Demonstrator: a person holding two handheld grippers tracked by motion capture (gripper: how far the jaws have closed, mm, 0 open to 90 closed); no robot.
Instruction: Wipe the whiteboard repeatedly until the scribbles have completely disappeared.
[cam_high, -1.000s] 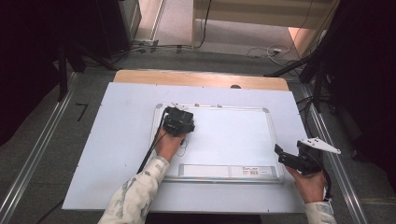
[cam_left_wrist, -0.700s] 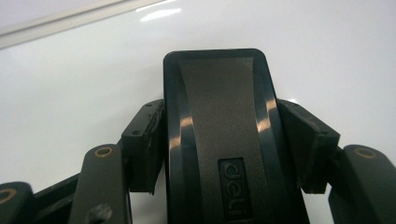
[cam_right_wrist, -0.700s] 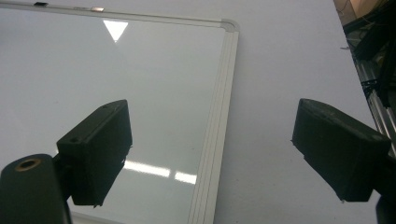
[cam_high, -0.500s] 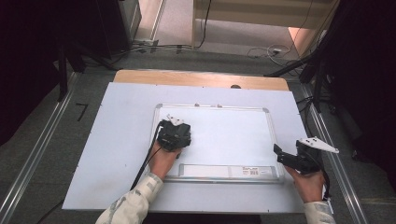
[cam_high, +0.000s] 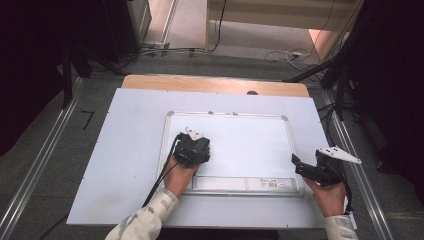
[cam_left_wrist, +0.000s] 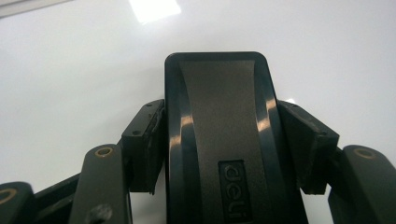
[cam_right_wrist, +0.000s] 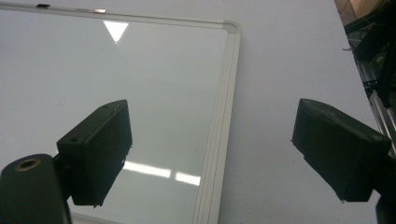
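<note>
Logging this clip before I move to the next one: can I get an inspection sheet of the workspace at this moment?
Surface: pale table top with a wooden edge at the far side.
Job's things: framed whiteboard lying flat, its surface unmarked; black eraser with "deli" lettering, over the board.
Clutter: nothing seen.
Grippers: left hand-held gripper shut on the eraser, near the board's lower left; right hand-held gripper open and holding nothing, its jaws straddling the board's right frame edge.
Cables: a black cable trails from the left hand-held gripper along the sleeve; loose cables on the floor beyond the table.
Surroundings: metal rails on both sides, dark stands and curtains.
</note>
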